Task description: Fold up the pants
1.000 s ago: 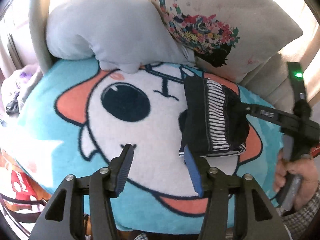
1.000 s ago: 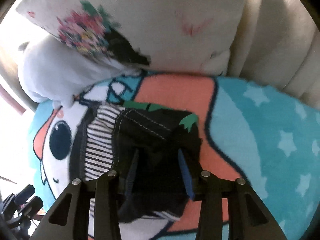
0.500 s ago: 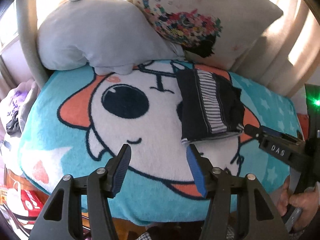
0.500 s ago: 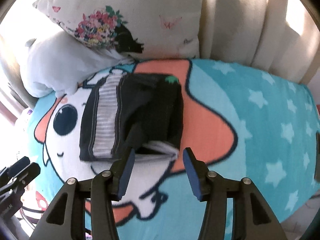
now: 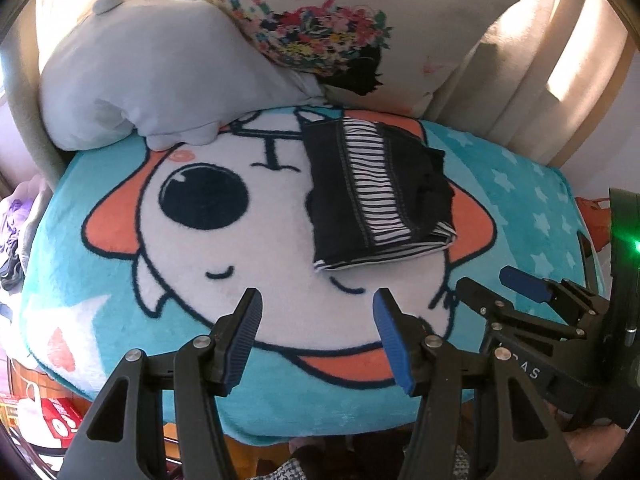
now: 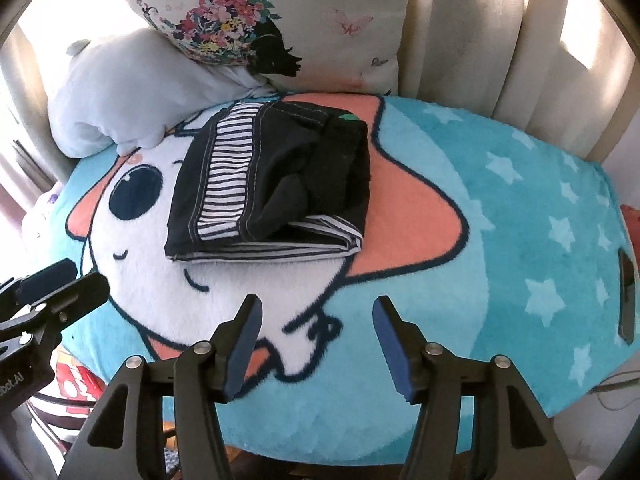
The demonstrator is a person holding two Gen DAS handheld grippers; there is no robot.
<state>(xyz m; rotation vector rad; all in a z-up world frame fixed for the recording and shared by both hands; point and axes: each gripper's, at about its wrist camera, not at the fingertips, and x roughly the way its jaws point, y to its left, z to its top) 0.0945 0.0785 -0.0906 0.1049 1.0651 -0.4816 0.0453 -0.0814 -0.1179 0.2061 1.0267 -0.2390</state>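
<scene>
- The pants (image 6: 272, 184), black with a striped black-and-white panel, lie folded into a compact rectangle on a turquoise cartoon blanket (image 6: 500, 208) spread over a cushioned seat. They sit toward the back, just in front of a pale grey plush pillow (image 6: 132, 88) and a floral cushion (image 6: 280, 28).
- The left claw (image 5: 316, 328) is spread, with nothing between its blue pads; it hangs over the blanket's near part, apart from the pants.
- The right claw (image 6: 316, 332) is spread too and holds nothing; its jaws have just been opening, with only blanket visible between them.
- Handling, as a judgement: the fabric looks soft, light and limp, not fragile. The layers would likely slide apart if lifted by one corner. The best hold seems to be the thick near edge where the layers stack, pinching all of them together.
- The right wrist view shows the rumpled top layer on the bundle's right side and the layered near edge clearly, plus a green tag at the back.
- The left wrist view shows the right claw from the side, beside the bundle's near right corner, and clutter below the seat's left edge.
</scene>
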